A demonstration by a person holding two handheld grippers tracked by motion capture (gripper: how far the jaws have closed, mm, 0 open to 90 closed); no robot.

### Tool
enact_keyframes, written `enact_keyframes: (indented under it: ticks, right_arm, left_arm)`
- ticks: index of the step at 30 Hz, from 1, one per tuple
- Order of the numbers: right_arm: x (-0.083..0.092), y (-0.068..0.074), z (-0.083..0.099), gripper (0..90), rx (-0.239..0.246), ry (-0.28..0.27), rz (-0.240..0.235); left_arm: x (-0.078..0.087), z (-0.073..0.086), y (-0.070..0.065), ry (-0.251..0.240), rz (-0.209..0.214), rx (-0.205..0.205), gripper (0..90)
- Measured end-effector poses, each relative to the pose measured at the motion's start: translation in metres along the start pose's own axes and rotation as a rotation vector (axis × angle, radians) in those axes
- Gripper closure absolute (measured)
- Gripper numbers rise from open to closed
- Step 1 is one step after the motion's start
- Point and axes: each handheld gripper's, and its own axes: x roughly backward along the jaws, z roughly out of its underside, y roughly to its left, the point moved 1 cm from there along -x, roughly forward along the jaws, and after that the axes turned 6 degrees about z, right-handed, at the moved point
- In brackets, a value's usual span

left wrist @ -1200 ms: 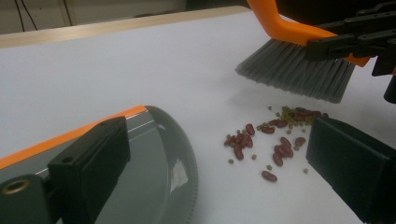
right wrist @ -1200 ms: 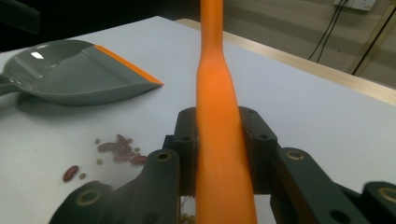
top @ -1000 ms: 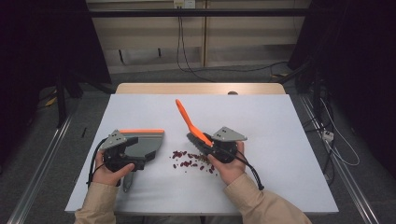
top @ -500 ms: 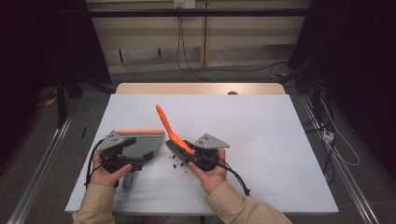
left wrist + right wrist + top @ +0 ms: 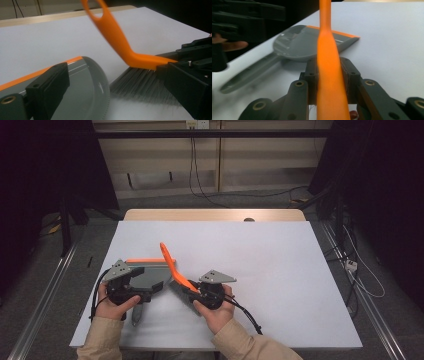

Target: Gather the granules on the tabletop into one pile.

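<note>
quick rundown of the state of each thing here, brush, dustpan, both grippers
brush: clamped in the right gripper, handle tilted up and away, bristles down at the dustpan's edge
dustpan: lying flat on the table, orange lip on its far side
right gripper: shut on the brush
left gripper: over the dustpan; whether it grips, cannot tell

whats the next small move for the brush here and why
Probably keep sweeping the brush the last bit toward the dustpan. The right gripper is shut on its orange handle, and the bristles sit on the table right at the pan's mouth, so a short push should carry anything under them in.
</note>
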Motion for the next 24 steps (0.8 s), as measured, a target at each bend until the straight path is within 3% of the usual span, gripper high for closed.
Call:
enact_keyframes:
  ticks: [8, 24]
  right_arm:
    - [0.003, -0.018, -0.001, 70.7, -0.020, 0.038, 0.059]
    - [0.018, -0.043, -0.003, 70.4, -0.032, 0.060, 0.112]
  left_arm:
    - [0.000, 0.000, 0.000, 0.002, -0.002, 0.000, 6.2]
    - [-0.001, 0.001, 0.000, 0.008, -0.001, -0.002, 6.2]
